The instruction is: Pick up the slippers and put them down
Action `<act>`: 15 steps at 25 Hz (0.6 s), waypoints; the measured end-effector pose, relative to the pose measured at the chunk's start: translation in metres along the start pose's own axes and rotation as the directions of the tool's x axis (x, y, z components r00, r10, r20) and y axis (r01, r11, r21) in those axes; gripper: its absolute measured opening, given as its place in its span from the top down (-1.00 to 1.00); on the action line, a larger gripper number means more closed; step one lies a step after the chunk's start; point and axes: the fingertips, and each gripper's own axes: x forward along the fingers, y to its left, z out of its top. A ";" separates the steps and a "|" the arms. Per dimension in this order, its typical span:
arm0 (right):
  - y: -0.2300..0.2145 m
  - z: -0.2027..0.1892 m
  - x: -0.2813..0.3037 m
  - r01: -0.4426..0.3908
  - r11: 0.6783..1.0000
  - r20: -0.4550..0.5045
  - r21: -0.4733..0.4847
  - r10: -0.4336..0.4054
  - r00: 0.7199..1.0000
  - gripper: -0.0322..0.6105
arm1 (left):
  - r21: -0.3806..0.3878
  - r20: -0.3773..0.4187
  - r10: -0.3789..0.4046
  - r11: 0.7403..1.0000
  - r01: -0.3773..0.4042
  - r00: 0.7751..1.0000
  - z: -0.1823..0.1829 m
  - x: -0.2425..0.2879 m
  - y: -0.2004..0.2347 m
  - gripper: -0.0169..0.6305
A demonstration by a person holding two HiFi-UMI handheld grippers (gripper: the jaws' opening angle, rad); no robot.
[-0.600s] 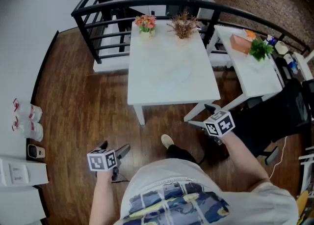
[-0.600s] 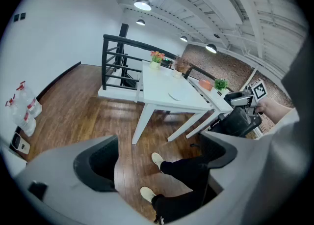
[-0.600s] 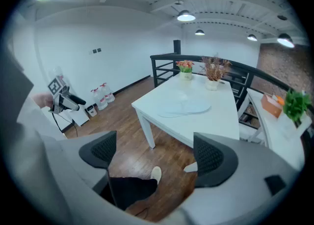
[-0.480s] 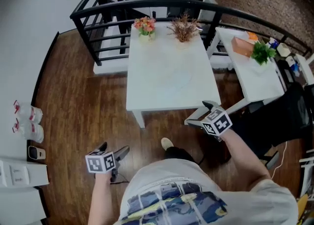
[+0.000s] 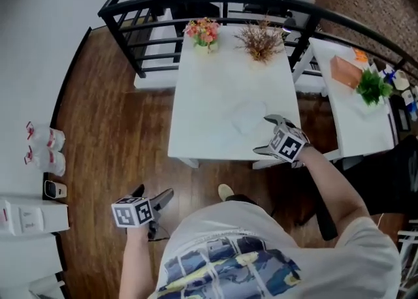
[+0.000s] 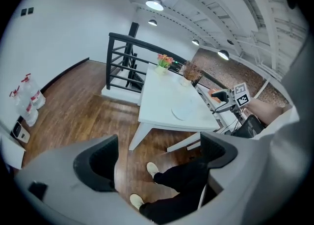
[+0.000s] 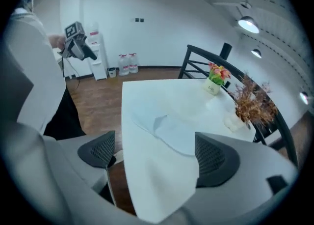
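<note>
A pale, flat pair of white slippers [image 7: 169, 131] lies on the white table [image 5: 209, 108]; it shows faintly in the head view [image 5: 247, 112] and as a flat oval in the left gripper view [image 6: 183, 111]. My right gripper [image 5: 265, 136] hovers over the table's near right corner, open, with only the tabletop between its fingers [image 7: 157, 153]. My left gripper [image 5: 154, 197] is low at the left over the wood floor, open and empty [image 6: 154, 157], pointing at the person's feet in white shoes [image 6: 152, 169].
A flower pot [image 5: 204, 32] and dried stems [image 5: 261, 40] stand at the table's far edge. A black railing [image 5: 196, 0] curves behind. A second white table [image 5: 356, 118] with an orange box and a green plant is at the right. Water bottles [image 5: 42, 151] stand by the left wall.
My right gripper has moved forward from beside the table's corner to above its near edge. The head view has shifted closer to the table. The left gripper has stayed put.
</note>
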 end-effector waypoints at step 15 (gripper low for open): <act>-0.019 0.002 0.135 -0.344 0.724 -0.239 -0.598 0.248 0.939 -0.89 | -0.111 0.055 0.132 0.986 -0.126 0.990 0.029 0.027 -0.013 -0.67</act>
